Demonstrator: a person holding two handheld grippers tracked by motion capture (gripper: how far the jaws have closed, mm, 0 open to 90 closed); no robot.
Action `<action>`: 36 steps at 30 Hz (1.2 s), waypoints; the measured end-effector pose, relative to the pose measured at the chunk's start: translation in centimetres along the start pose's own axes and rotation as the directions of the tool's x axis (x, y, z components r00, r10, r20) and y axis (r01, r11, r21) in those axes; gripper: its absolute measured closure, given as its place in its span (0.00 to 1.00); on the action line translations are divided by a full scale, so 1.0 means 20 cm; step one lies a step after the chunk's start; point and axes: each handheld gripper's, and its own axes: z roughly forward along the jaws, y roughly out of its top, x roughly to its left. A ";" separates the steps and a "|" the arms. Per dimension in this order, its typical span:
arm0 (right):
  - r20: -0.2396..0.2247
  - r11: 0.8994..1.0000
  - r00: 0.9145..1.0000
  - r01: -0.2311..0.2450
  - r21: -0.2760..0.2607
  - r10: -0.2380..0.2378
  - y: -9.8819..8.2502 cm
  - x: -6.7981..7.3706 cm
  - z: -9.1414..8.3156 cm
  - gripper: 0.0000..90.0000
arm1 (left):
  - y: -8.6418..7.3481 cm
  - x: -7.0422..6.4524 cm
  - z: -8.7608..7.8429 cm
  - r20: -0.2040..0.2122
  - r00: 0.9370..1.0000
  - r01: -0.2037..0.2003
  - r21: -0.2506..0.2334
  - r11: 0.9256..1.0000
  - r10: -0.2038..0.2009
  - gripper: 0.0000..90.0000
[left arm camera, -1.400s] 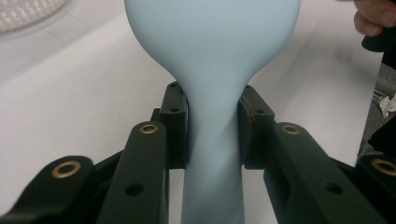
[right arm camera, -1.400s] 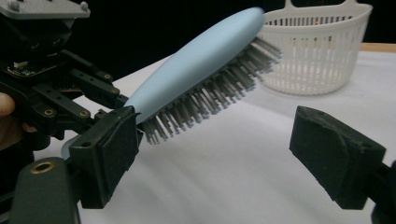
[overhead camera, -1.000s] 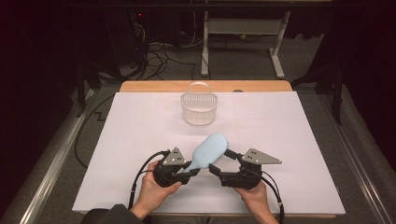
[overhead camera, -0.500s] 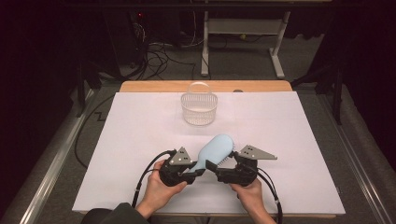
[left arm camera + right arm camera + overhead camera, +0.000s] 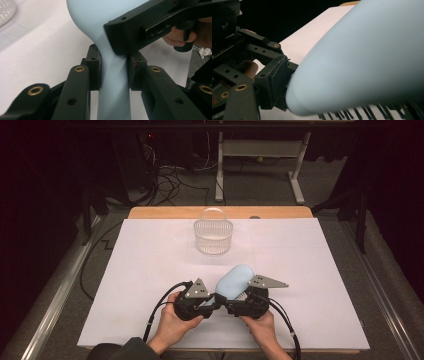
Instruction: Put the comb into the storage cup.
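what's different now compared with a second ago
The right hand-held gripper drew in beside the left hand-held gripper, its jaws just closing toward the light blue hairbrush; a grip isn't visible. The left stays clamped on the handle. The basket kept its place.

The person had bare hands and wore a dark sleeve (image 5: 117,351) on the left arm. Each hand carried a black gripper. The left gripper (image 5: 212,301) had a matte black body with a grey three-cornered plate (image 5: 198,289) on top, and the right gripper (image 5: 231,305) had a longer grey plate (image 5: 267,282) of the same kind. A black cable (image 5: 159,312) trailed from the left one toward the near edge, and another cable (image 5: 289,327) trailed from the right one. Seen from close, the left gripper's jaw arms were flat black bars with small round holes and brass-coloured rivets (image 5: 79,69) at the joints. The pads (image 5: 93,67) were black rectangular blocks with small screw holes.
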 end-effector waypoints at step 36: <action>-0.127 0.993 0.987 -0.089 0.075 0.098 0.08 -0.01 -0.04 0.61 | 0.00 0.00 0.00 0.011 1.000 -0.002 0.005 1.000 0.002 0.68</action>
